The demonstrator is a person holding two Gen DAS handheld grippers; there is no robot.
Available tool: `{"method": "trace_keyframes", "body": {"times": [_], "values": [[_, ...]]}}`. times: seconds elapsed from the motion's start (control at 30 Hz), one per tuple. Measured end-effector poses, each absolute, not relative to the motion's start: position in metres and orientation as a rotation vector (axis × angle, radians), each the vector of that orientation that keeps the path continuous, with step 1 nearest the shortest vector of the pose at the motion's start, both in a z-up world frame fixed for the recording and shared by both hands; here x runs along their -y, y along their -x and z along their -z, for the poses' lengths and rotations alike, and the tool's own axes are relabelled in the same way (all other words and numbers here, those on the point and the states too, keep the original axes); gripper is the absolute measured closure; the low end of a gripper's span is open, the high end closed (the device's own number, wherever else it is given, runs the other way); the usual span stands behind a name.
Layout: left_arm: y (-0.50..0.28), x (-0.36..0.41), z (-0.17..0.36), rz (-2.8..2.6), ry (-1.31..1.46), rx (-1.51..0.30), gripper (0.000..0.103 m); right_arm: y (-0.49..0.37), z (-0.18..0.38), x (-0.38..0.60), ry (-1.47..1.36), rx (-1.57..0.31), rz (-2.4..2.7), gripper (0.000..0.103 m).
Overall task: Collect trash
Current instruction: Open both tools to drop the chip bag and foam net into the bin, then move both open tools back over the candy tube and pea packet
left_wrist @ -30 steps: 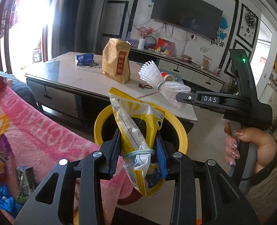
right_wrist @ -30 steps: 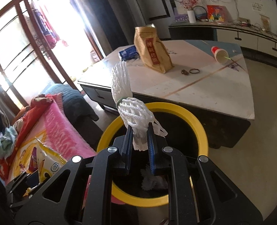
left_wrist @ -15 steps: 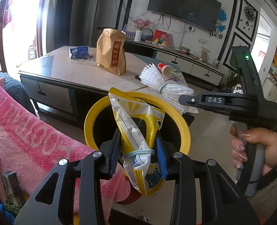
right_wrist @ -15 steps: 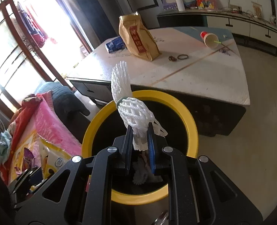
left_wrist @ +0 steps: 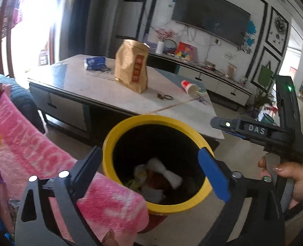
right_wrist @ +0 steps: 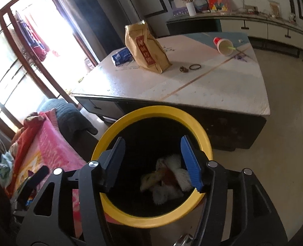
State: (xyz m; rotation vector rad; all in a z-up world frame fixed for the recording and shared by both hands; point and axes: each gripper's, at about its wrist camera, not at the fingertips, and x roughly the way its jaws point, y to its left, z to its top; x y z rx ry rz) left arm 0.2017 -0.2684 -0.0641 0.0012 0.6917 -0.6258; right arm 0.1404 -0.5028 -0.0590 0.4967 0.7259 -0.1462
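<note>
Left wrist view: my left gripper [left_wrist: 149,166] is spread wide and holds nothing, above the yellow bin [left_wrist: 131,123]. In the bin lie the white foam net [left_wrist: 165,172] and some yellow wrapper [left_wrist: 140,174], both blurred. My right gripper [left_wrist: 215,121] enters from 3 o'clock, held by my right hand [left_wrist: 291,178]. The pink blanket [left_wrist: 38,155] lies at 9 o'clock and touches the bin wall.

Right wrist view: my right gripper [right_wrist: 152,160] is also wide apart and empty over the bin [right_wrist: 143,112]. On the table [right_wrist: 223,88] at 12 o'clock stand a brown paper bag [right_wrist: 147,49], a blue packet [right_wrist: 121,56] just beside it, and a tipped red cup [right_wrist: 223,44] toward 1 o'clock.
</note>
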Motion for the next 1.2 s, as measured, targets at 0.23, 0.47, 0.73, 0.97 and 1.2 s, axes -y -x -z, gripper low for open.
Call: {"method": "trace_keyframes", "body": {"times": [0.23, 0.47, 0.73, 0.97, 1.2], "values": [[-0.194, 0.243, 0.054, 0.557, 0.035, -0.668, 0.007, -0.138, 0.044, 0.490, -0.439, -0.684, 0.136, 0.038], [-0.186, 0.222, 0.045, 0.517, 0.052, -0.642, 0.007, -0.136, 0.032, 0.476, -0.404, -0.652, 0.122, 0.032], [-0.176, 0.193, 0.033, 0.455, 0.070, -0.594, 0.007, -0.134, 0.023, 0.455, -0.367, -0.634, 0.083, 0.029], [-0.171, 0.171, 0.024, 0.406, 0.092, -0.566, 0.007, -0.131, 0.016, 0.430, -0.327, -0.623, 0.046, 0.029], [-0.168, 0.149, 0.019, 0.359, 0.122, -0.551, 0.007, -0.129, 0.009, 0.407, -0.296, -0.614, -0.006, 0.028]]}}
